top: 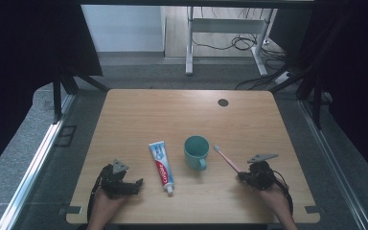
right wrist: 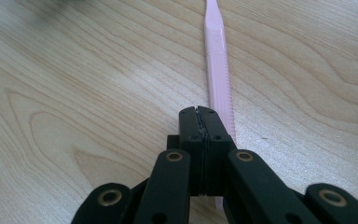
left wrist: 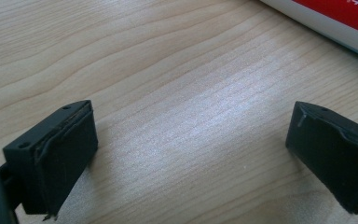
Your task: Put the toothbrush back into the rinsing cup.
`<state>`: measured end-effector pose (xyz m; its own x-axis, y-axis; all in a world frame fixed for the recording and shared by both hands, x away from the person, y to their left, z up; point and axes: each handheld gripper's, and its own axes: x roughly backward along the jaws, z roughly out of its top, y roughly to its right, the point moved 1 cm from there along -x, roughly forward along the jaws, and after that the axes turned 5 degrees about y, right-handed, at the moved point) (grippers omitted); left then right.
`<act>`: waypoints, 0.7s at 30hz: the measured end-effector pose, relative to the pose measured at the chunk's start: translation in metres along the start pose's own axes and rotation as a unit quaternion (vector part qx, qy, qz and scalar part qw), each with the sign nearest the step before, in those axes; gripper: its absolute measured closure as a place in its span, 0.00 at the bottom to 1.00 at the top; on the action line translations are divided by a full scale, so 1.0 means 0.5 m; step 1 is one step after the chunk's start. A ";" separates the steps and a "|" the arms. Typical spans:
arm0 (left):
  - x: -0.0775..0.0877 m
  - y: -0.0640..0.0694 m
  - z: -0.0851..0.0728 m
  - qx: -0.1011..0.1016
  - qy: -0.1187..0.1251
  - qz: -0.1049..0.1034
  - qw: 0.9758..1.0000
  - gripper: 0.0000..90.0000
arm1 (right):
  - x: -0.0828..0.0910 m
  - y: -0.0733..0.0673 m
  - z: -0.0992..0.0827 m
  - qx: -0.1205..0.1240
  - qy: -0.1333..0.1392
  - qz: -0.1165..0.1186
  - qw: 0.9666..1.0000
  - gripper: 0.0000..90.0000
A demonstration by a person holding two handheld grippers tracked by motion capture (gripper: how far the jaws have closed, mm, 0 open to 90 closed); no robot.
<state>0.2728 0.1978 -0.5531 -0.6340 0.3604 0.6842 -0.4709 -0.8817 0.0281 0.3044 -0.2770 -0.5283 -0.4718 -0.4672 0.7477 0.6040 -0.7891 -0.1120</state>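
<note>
A pink toothbrush (top: 226, 158) lies slantwise on the wooden table (top: 172, 115), just right of a teal cup (top: 196, 152). My right gripper (top: 241, 176) sits over the handle end, jaws pressed together. In the right gripper view the toothbrush (right wrist: 216, 56) runs along the right side of the shut right gripper (right wrist: 198, 112) and passes under it, not between the pads. A red, white and blue toothpaste tube (top: 162, 165) lies left of the cup. My left gripper (top: 139, 184) rests left of the tube; in its own view this left gripper (left wrist: 191, 149) stands open over bare wood, with the tube (left wrist: 335, 18) at the upper right.
A small dark round spot (top: 223, 102) marks the table's far right part. Beyond the far edge are grey floor, a white desk frame (top: 189, 43) and loose cables. Dark curtains hang on both sides.
</note>
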 end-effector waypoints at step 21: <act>0.000 0.000 0.000 0.001 0.001 0.000 1.000 0.02 | 0.021 0.012 0.035 0.012 -0.031 -0.008 0.999 0.76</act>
<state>0.2728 0.1977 -0.5531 -0.6348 0.3609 0.6832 -0.4699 -0.8822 0.0295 0.3143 -0.2800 -0.5096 -0.4418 -0.4286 0.7881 0.6128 -0.7858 -0.0838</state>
